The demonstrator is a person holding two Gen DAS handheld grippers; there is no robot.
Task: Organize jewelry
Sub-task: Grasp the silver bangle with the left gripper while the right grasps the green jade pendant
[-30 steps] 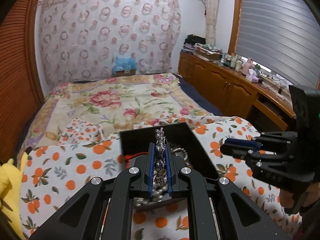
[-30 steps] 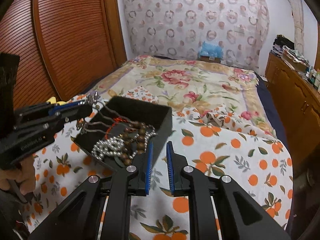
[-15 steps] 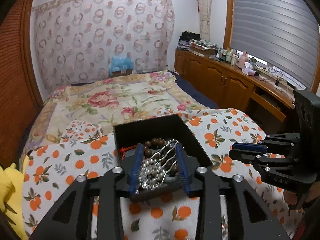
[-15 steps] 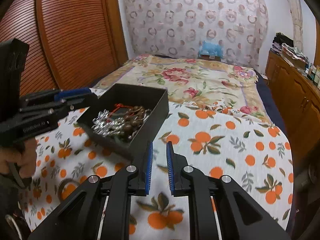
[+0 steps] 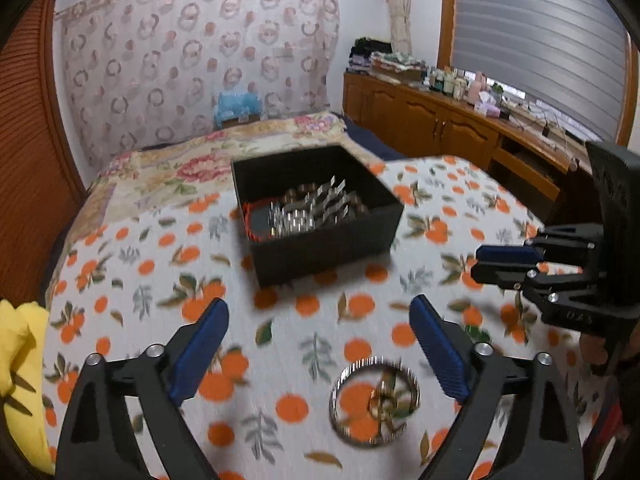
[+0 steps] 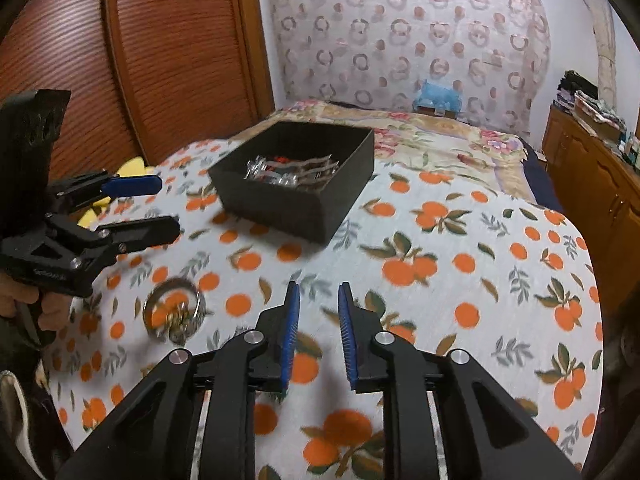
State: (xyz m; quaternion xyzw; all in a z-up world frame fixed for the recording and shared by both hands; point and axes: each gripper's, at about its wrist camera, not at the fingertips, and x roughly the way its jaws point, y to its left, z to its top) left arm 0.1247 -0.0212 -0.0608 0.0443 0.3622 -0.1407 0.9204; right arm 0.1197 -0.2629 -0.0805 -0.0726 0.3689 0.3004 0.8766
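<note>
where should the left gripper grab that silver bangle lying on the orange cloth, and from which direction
Grip the silver bangle on its bare far rim, coming straight down from above. It lies flat on the cloth, and smaller rings clutter its near side. The left gripper is already open.

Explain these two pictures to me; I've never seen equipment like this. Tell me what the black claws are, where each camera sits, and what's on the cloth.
No robot here: a person holds two hand-held grippers. One picture looks along the left gripper, wide open and empty; the other along the right gripper, slightly open, also empty. Each shows the other at its edge. On the orange-print cloth sits a black box with silver chains and beads inside. A silver bangle with something small and blurred inside it lies loose on the cloth.
</note>
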